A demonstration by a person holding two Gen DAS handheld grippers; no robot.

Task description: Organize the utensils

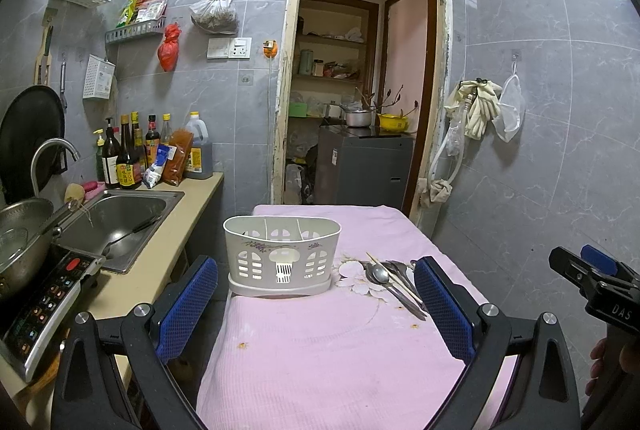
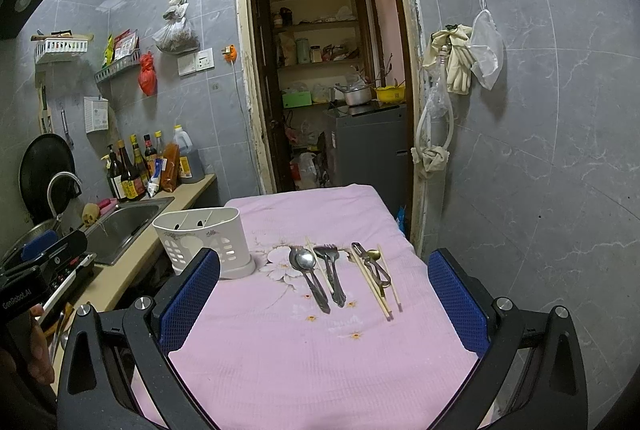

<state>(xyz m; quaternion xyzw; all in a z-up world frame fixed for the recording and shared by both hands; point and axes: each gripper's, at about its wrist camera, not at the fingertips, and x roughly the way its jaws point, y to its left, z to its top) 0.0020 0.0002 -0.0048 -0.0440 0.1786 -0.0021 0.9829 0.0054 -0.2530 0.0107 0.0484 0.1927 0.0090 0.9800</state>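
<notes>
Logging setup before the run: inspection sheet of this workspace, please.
Surface: table under pink cloth, small stains.
Job's things: white utensil caddy upright at the left, looks empty; spoons, forks, chopsticks and peeler lying flat to its right.
Clutter: nothing seen on the cloth.
Grippers: left gripper and right gripper open, holding nothing.
Cables: white cord down the wall by the doorway.
Surroundings: sink, sauce bottles, open doorway.

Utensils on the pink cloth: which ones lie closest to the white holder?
The spoons, nearest the white holder; the forks and chopsticks lie farther right.
</notes>
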